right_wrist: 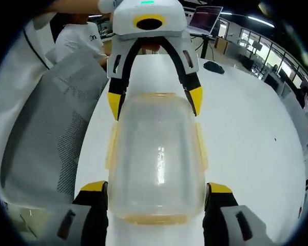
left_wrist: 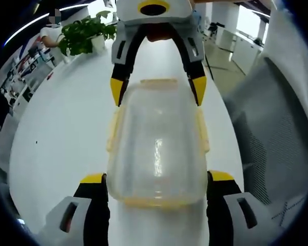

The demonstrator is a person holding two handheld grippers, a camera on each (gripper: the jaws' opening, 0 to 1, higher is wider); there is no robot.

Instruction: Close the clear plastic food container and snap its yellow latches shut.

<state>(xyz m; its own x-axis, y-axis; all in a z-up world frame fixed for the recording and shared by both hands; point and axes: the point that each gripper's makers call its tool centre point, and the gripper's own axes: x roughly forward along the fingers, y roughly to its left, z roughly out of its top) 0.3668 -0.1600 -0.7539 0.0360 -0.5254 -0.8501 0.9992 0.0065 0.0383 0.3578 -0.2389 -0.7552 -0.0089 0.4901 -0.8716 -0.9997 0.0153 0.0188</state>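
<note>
Flanking the clear container [left_wrist: 156, 148] — left gripper [left_wrist: 156, 192] and right gripper [right_wrist: 156, 197] jaws spread, white table [left_wrist: 66, 138] around

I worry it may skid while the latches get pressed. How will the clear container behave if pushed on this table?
The clear container looks empty, so probably light. It sits on a smooth white table, so it would likely slide rather than tip. A claw brackets each end, left claw and right claw, which should steady it.

Both cameras sat low and close at opposite ends of the clear container [left_wrist: 155, 146] [right_wrist: 156, 154], facing each other along the white table [left_wrist: 61, 148] [right_wrist: 251, 133]; each view caught the container and the opposite gripper beyond it
</note>
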